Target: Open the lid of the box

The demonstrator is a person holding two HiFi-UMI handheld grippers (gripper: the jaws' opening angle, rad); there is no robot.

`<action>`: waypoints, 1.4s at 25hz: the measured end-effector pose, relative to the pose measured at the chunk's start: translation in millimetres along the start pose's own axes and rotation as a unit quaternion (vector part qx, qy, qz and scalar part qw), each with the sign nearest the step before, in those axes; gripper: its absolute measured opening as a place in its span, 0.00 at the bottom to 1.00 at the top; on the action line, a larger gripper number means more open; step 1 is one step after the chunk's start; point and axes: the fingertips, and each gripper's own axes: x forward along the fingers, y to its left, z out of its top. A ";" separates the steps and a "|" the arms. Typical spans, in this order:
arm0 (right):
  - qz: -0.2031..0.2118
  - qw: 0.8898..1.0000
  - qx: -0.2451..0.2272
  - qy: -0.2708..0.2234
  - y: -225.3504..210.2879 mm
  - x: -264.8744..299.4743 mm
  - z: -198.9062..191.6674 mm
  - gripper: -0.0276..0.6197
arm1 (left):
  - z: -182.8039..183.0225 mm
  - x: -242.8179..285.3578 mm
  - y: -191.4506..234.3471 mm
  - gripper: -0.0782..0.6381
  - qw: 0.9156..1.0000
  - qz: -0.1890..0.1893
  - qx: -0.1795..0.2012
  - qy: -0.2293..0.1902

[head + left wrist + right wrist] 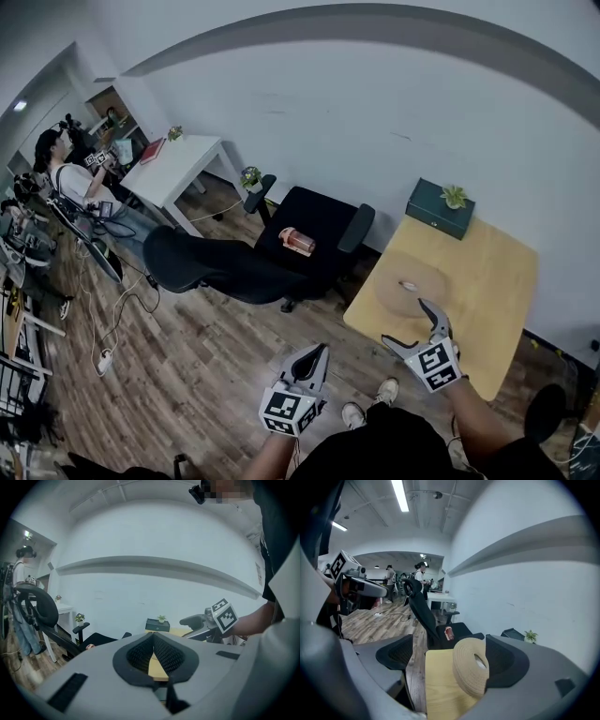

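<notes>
Round woven box (394, 298), lid on, at the wooden surface's (487, 272) near-left corner. Right tool (405, 322) just beside it, jaws wide apart, gripping nothing. Left tool (321, 351) pinched together over the floor. Best: centre on the lid's knob (408, 285), close, lift straight.

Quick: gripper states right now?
Left gripper: jaws shut, empty.
Right gripper: jaws open, box ahead, not gripped.

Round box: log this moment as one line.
round box: closed, on table | right gripper: open, near box | left gripper: shut, off table
</notes>
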 end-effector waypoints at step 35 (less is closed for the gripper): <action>0.148 0.936 -0.072 0.310 -45.0 118.3 -112.0 0.81 | 5.6 93.7 11.7 0.13 0.999 0.025 -0.021 0.015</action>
